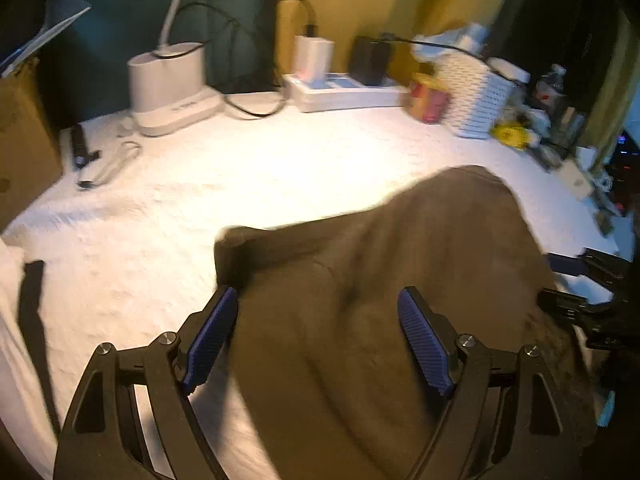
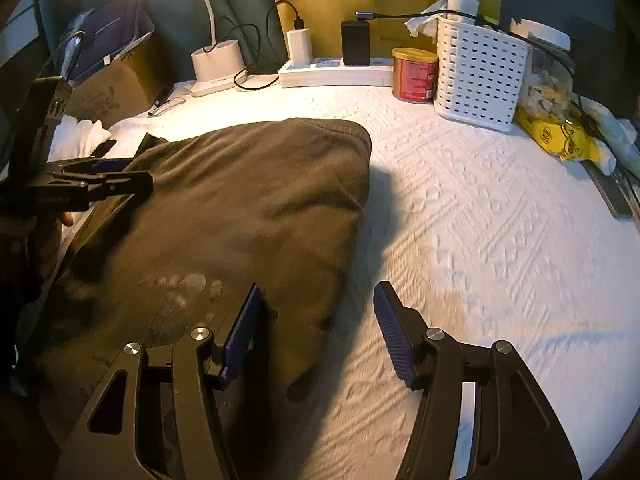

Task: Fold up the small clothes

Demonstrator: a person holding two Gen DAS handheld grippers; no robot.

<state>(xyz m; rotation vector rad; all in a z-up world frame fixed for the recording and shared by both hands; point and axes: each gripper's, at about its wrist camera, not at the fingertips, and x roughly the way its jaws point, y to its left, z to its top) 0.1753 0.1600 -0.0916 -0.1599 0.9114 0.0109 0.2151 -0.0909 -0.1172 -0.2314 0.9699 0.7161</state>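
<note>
White bedspread (image 2: 480, 220) is carrying a soft, limp brown garment (image 2: 240, 200); both grippers, left gripper (image 1: 318, 336) and right gripper (image 2: 318, 332), are standing wide and empty beside its near corners, which look best for gripping.

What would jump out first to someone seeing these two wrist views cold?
The big brown garment spread over the white textured cloth dominates both views. Both grippers stand open above it: the left gripper over its near part, the right gripper straddling its right edge. Along the back runs a row of clutter: a lit desk lamp, a power strip, a red tin and a white perforated basket.
</note>
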